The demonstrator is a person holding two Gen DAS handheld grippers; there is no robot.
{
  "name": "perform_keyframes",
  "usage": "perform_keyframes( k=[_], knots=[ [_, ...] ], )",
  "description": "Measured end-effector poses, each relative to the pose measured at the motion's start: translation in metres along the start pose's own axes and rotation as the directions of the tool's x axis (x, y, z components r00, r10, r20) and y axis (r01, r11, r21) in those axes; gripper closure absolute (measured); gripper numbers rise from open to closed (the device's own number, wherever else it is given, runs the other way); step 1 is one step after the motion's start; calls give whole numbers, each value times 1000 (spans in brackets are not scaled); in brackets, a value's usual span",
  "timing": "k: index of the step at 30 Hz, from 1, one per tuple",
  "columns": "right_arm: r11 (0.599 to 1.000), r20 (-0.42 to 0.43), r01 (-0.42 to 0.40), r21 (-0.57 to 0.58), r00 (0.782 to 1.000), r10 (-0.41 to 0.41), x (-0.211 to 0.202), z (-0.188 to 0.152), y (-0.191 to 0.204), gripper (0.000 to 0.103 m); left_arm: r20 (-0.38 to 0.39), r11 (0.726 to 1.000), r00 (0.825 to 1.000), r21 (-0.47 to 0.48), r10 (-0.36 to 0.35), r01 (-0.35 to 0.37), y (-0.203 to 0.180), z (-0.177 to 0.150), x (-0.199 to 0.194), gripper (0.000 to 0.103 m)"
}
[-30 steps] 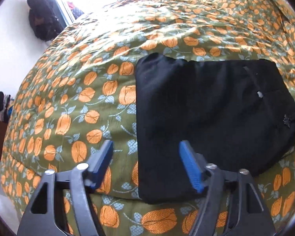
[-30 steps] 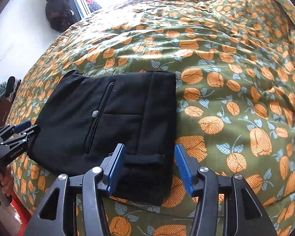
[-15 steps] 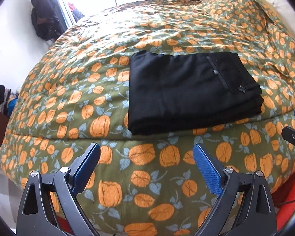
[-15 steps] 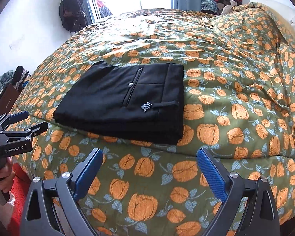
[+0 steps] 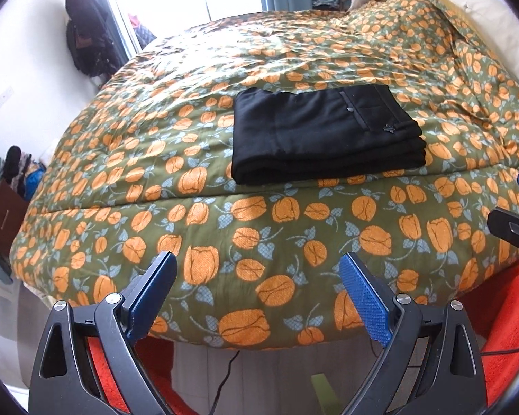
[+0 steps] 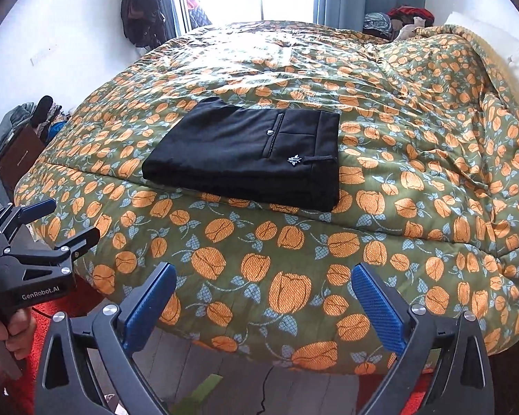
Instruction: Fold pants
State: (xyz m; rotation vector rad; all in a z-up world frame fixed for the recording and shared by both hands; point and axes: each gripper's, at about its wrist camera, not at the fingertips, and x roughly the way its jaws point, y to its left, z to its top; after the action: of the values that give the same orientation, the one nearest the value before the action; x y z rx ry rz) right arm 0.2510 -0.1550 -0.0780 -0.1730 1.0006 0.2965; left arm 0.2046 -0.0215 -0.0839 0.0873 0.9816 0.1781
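Note:
The black pants (image 5: 325, 135) lie folded in a neat rectangular stack on the bed, near its front edge; they also show in the right wrist view (image 6: 249, 155), with a back pocket and a small white emblem on top. My left gripper (image 5: 256, 276) is open and empty, held off the bed's front edge, well short of the pants. My right gripper (image 6: 263, 287) is open and empty, also back from the bed. The left gripper also shows at the left of the right wrist view (image 6: 55, 221).
The bed is covered by a green quilt with orange tulips (image 5: 294, 228) (image 6: 398, 207). A red rug (image 5: 501, 328) and grey floor lie below the bed edge. Dark clothes hang by the window (image 6: 142, 7). Bags and clutter stand at the left (image 5: 7, 186).
Both grippers have pulled back from the folded pants to beyond the bed's front edge and opened wider. The pants lie still.

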Motion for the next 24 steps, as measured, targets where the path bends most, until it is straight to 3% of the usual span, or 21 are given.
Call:
perform_keyframes(
  k=[4,9,14,19,24],
  knots=[
    [999,1,34,-35,999,-34,-9,-5,10,1,-6,1000,1000,-10,-22,22,2,-6,-10,6],
    [999,-18,22,-45,1000,-23,-13,-13,17,1,-7,1000,1000,-22,6,-6,11,-13,-18,3],
    [999,-31,11,-41,999,-12,-15,-20,21,1,-49,998,999,-53,-23,21,20,-19,-18,3],
    [999,-31,5,-38,1000,-6,-18,-24,21,1,-58,997,996,-5,71,-71,14,-26,-20,3],
    [1000,-34,7,-26,999,-8,-19,-24,19,1,-81,999,995,-14,51,-53,8,-28,-22,3]
  ],
)
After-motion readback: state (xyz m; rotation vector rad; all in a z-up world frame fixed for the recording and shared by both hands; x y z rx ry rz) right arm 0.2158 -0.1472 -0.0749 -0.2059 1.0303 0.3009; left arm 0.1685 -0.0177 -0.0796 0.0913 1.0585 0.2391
